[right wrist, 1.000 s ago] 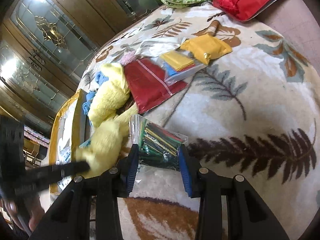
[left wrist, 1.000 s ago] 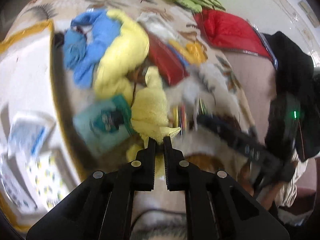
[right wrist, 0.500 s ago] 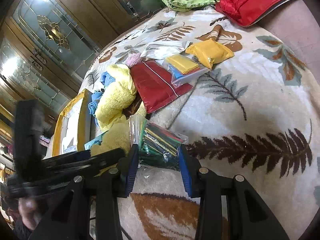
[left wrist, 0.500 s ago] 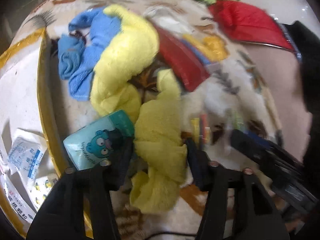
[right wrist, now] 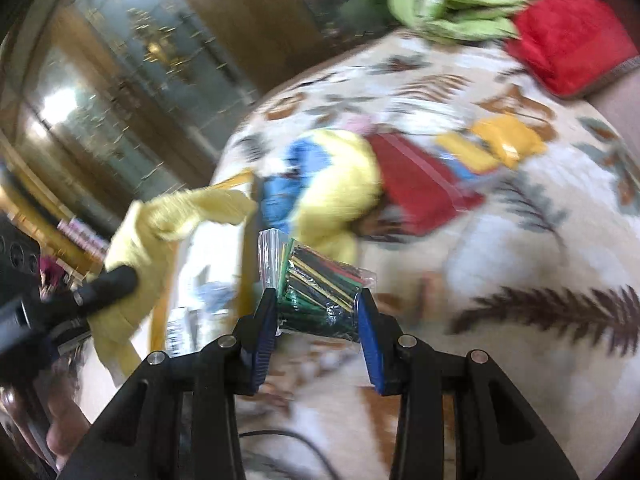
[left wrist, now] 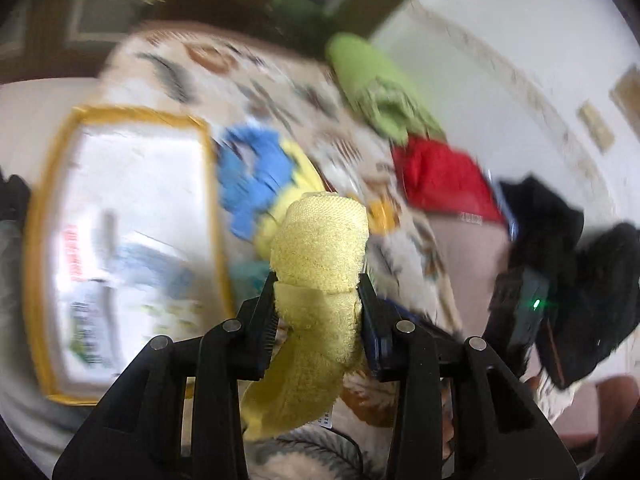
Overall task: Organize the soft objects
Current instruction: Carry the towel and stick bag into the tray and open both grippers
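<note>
Above leaf-print bedding point(left wrist: 288, 92), left tool point(left wrist: 318, 300) clamps yellow towel point(left wrist: 320, 240).

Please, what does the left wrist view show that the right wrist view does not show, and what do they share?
Only the left wrist view shows black clothing at the right and the yellow-rimmed tray nearly whole. Only the right wrist view shows the right claw shut on a bag of coloured sticks, and the glass cabinet doors. Both show the left claw gripping the yellow towel, the red cushion and the green cloth.
</note>
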{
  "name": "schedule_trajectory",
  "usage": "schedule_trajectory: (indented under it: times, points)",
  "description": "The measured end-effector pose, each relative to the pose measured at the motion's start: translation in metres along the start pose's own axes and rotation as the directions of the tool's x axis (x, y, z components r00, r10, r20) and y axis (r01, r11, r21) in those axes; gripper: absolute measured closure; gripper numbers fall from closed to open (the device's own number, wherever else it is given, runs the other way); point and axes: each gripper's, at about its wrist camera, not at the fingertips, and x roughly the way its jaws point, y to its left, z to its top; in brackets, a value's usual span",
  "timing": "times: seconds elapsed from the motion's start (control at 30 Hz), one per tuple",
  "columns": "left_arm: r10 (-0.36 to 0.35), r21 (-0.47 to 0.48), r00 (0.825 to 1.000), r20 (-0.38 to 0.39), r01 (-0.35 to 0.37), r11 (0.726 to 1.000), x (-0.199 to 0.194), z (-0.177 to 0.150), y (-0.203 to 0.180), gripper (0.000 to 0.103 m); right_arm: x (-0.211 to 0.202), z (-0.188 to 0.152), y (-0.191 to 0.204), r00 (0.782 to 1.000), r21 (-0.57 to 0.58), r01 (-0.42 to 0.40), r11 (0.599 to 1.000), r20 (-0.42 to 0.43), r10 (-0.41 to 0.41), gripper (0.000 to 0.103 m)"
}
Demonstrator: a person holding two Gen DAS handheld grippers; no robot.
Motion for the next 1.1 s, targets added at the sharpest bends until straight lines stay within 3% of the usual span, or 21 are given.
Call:
schedule_trajectory:
  times: [0.2, 0.43, 0.83, 1.0, 1.1]
  points:
    - [0.107, -0.104, 0.990, 0.093, -0.098, 0.990, -0.041, 0.022, 0.052, 0.067, 0.030, 0.008, 0.059, 0.997, -0.111, -0.073, 0.991, -0.048, 0.068, 0.064]
    - [0.182, -0.166, 0.977, 0.111, -0.163, 0.973, -0.034, 0.046, 0.097, 0.067, 0.081, 0.019, 0.103, 0.989, -0.178, -0.101, 0.979, -0.124, 0.080, 0.064]
    - [0.202, -0.216, 0.979, 0.040, -0.189, 0.958, 0.026, 0.088, 0.153, 0.067, 0.159, 0.029, 0.120, 0.978, -0.238, 0.030, 0.971, -0.193, -0.077, 0.064]
    - [0.242, -0.236, 0.970, -0.034, -0.243, 0.941, 0.055, 0.092, 0.173, 0.067, 0.169, 0.028, 0.118, 0.974, -0.237, 0.053, 0.970, -0.203, -0.103, 0.064]
    - [0.210, -0.252, 0.974, -0.081, -0.224, 0.941, 0.064, 0.087, 0.181, 0.067, 0.172, 0.027, 0.112, 0.973, -0.205, 0.048, 0.978, -0.212, -0.092, 0.064]
